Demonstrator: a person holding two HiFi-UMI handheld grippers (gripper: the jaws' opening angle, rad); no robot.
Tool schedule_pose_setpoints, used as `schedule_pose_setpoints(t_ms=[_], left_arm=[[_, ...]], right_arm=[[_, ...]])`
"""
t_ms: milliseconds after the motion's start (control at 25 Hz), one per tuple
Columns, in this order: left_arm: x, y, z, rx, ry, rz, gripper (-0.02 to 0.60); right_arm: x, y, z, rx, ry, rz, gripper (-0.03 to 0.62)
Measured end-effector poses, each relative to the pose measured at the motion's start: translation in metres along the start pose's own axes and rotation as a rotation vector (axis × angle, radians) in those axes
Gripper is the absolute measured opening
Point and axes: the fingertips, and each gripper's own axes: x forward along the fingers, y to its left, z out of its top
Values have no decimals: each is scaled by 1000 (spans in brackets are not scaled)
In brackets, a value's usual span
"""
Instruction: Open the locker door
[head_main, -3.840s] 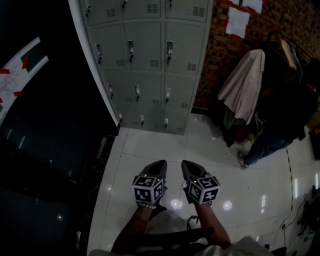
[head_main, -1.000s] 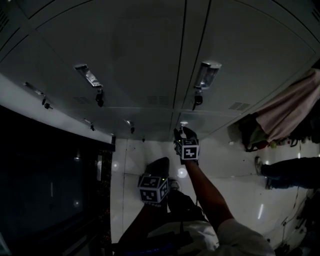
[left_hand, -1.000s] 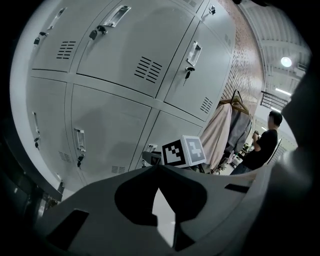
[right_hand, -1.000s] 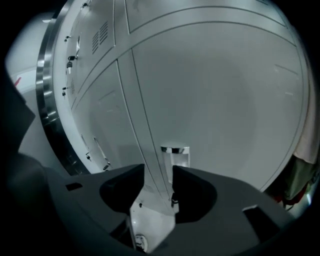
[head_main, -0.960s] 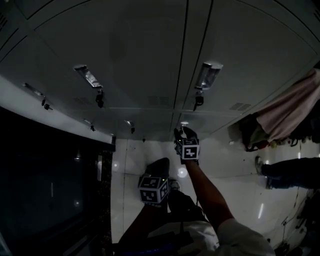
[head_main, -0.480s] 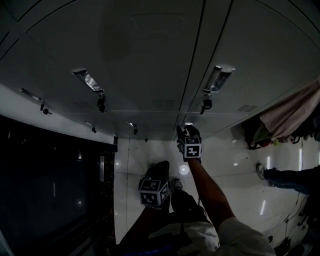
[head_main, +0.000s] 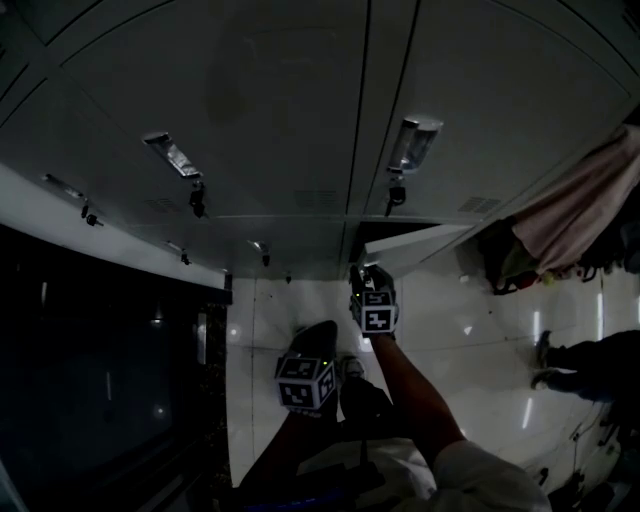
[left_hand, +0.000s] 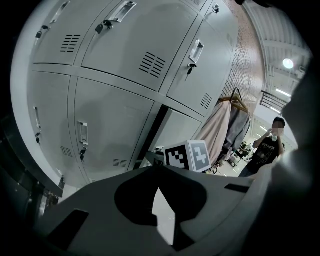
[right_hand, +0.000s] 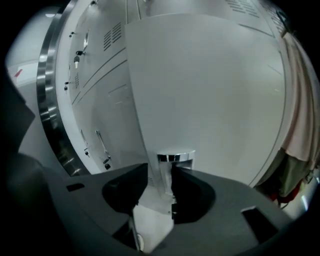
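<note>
The right tongs (right_hand: 160, 181) are closing on the shiny handle (right_hand: 173, 158) of the locker door (right_hand: 210, 90). The door stands a little open. The left tongs (left_hand: 159, 182) are clenched on nothing.

Lower locker door (head_main: 415, 243) at 1 o'clock of right gripper (head_main: 360, 275) now swung ajar, was flush before. Gripper has backed toward 6 o'clock, jaws closing on what looks like the door handle (right_hand: 175, 158). Bystander (head_main: 585, 362) at 3 o'clock moved lower.

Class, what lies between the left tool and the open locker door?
The right tool, jaws closing around the door's handle; the left gripper view shows it.
</note>
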Motion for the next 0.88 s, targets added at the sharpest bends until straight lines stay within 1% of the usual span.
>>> schedule_pose_setpoints(t_ms=[80, 360, 520, 640, 880], left_arm=[[0, -6, -4, -4, -9, -6, -3], [-2, -25, -15, -4, -15, -9, -3], [-2, -37, -19, 5, -17, -15, -3], [-1, -45, -27, 9, -5, -17, -3], [3, -64, -38, 21, 9, -38, -3]], right_arm=[[-10, -1, -5, -18, -11, -14, 149], [-39, -4, -25, -62, -28, 5, 144], [-55, -10, -37, -94, -24, -44, 156], [-71, -16, -49, -74, 2, -62, 156], [-106, -31, -73, -41, 31, -48, 156]])
